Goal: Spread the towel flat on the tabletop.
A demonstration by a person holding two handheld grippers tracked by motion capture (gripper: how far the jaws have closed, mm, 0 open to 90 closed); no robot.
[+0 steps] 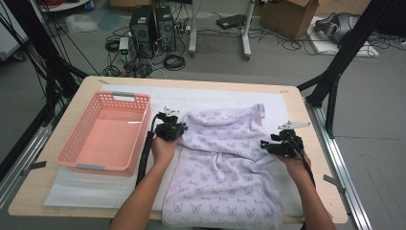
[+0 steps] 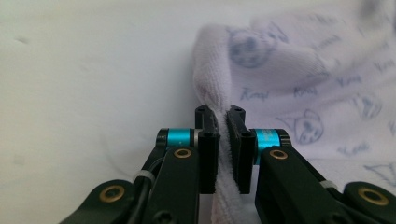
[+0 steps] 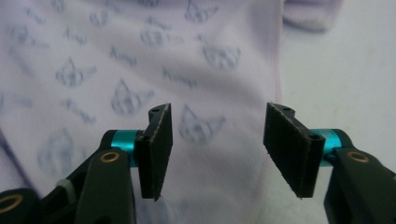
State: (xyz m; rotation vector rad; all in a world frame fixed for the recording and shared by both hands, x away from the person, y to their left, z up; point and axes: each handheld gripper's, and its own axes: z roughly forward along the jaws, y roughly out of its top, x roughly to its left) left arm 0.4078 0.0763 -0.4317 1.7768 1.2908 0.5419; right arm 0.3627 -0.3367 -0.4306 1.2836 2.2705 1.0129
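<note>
Nearest to you, the lilac towel (image 1: 225,163) with its cat-face print spills over the near edge of the worktop (image 1: 28,191) and runs away from you across the white mat (image 1: 81,189), rumpled through its middle. Your left claw (image 1: 168,128) sits at the towel's left border, and in the left gripper view its jaws are pressed together on a raised fold of that border (image 2: 223,154), the terry cloth pinched flat between the pads. Your right claw (image 1: 276,145) is at the towel's right border; in the right gripper view its jaws stand spread above the printed cloth (image 3: 140,70), with nothing between the pads. That view is soft, so whether the tips brush the fabric is hard to tell. Further off on your left, the pink basket (image 1: 72,143) rests on the mat, just beside your left forearm.
</note>
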